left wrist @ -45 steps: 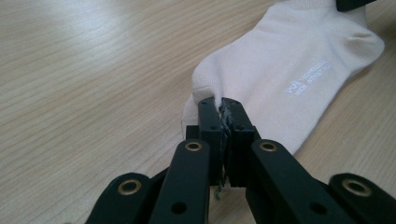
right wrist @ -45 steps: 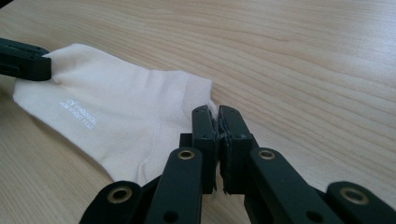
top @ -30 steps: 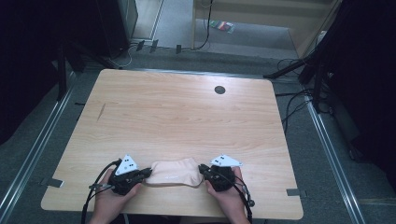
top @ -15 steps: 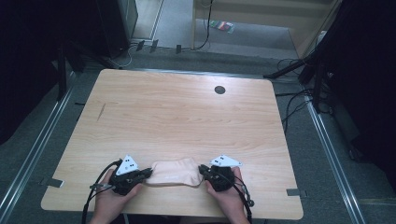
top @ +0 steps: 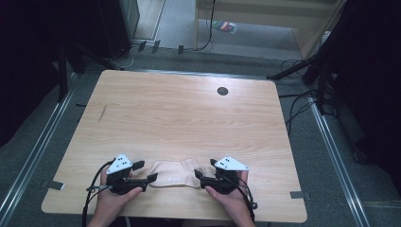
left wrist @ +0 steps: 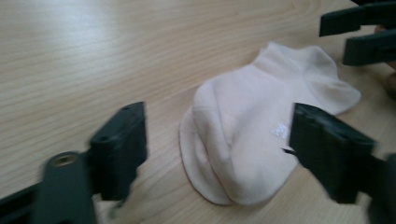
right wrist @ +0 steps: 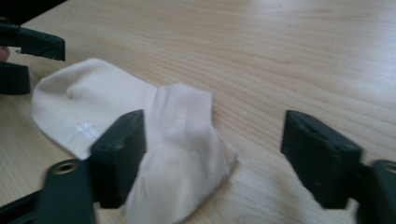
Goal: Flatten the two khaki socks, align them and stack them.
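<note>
Sock (right wrist: 140, 140) edge behind right tool (right wrist: 212, 158)

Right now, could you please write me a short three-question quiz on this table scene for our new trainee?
1. True or false: the sock lies flat on the table, between the two grippers.
2. How do the left gripper's jaws stand? A. shut on the sock B. open C. shut on nothing
3. Fill in: the small dark round hole sits toward the table's ____ edge, seen from the person.

Key: 1 true; 2 B, and the right gripper is open too; 3 far.
</note>
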